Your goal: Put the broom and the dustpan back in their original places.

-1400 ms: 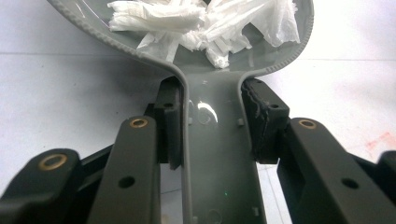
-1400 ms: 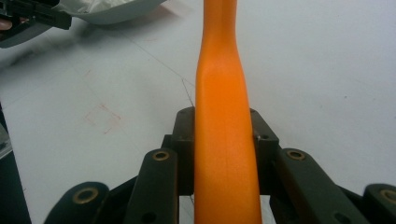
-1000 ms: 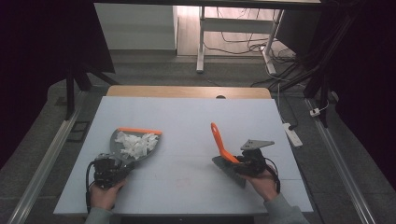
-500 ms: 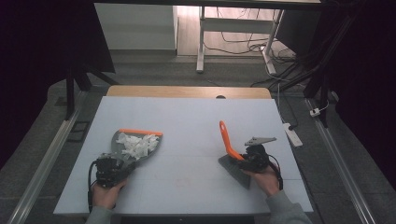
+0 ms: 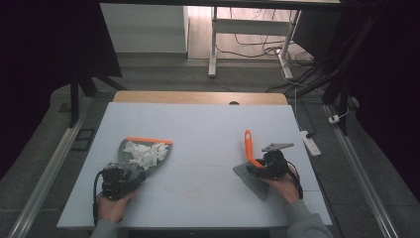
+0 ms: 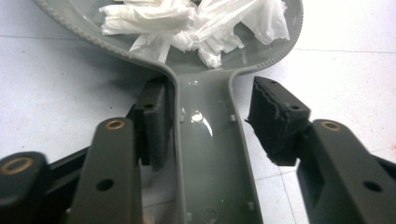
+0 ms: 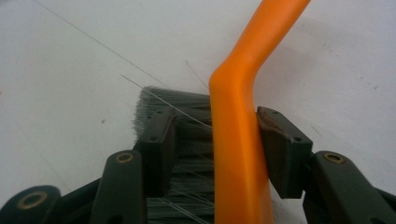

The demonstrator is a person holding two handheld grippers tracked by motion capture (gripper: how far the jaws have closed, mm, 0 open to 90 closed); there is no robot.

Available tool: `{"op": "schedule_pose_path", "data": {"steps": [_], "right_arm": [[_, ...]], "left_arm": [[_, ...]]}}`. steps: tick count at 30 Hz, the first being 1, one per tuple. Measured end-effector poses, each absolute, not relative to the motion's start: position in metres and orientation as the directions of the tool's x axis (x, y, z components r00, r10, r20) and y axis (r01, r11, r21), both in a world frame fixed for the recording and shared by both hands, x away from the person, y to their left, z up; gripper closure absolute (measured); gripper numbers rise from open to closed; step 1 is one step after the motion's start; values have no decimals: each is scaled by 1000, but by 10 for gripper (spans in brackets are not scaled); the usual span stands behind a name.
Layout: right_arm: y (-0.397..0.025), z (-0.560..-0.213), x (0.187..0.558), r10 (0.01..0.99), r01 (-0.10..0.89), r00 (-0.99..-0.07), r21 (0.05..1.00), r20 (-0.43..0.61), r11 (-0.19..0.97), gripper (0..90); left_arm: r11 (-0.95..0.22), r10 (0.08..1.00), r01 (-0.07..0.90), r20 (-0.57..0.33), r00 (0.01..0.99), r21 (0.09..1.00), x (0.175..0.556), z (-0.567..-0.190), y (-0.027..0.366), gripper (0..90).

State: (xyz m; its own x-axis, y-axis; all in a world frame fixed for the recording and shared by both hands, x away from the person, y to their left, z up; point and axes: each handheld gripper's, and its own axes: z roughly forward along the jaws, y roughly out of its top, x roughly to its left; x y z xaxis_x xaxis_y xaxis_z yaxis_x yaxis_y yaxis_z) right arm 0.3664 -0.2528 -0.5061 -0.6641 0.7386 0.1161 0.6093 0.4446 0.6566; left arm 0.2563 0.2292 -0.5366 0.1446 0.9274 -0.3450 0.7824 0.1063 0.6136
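Now, lowest in the high view, the left gripper (image 5: 120,179) sits at the lower left with its fingers (image 6: 280,121) spread apart around the grey handle of the dustpan (image 5: 143,154). In the left gripper view one pad lies against the handle's side while the other stands clear of it, so the grip looks loosened rather than clamped. The dustpan rests flat on the worktop (image 5: 198,129), just up and right of that gripper, heaped with torn white paper scraps (image 5: 145,153) behind its orange lip.

At the lower right, the right gripper (image 5: 265,166) holds the brush (image 5: 250,163). In the right gripper view its fingers (image 7: 156,149) are closed on the brush head, one pad on the orange handle and the other pressed into the grey bristles. The handle rises toward the top of the frame, nearly upright.

Compared with a second ago, the brush has shifted rightward and downward in the frame, well apart from the dustpan, and its handle has swung from leaning left to standing straighter. The dustpan and scraps have not moved. That suggests the sweeping is finished, since no loose scraps show on the worktop, and the brush is being carried off to be set down.
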Motion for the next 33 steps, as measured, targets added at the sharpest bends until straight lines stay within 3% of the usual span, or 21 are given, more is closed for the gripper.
{"op": "schedule_pose_path", "data": {"steps": [4,9,18,33], "right_arm": [[-251,-506,366,760,584,-649,664,36,467,467],[-255,-506,366,764,585,-643,672,43,455,463],[-256,-496,359,750,537,-661,723,40,435,469],[-255,-491,341,679,456,-734,751,14,477,483]], "left_arm": [[98,927,782,-342,153,615,256,-536,229,389],[91,929,777,-333,158,623,255,-533,229,313],[19,938,743,-269,218,669,242,-519,232,289],[-205,826,661,-235,513,722,254,-500,227,324]]}}
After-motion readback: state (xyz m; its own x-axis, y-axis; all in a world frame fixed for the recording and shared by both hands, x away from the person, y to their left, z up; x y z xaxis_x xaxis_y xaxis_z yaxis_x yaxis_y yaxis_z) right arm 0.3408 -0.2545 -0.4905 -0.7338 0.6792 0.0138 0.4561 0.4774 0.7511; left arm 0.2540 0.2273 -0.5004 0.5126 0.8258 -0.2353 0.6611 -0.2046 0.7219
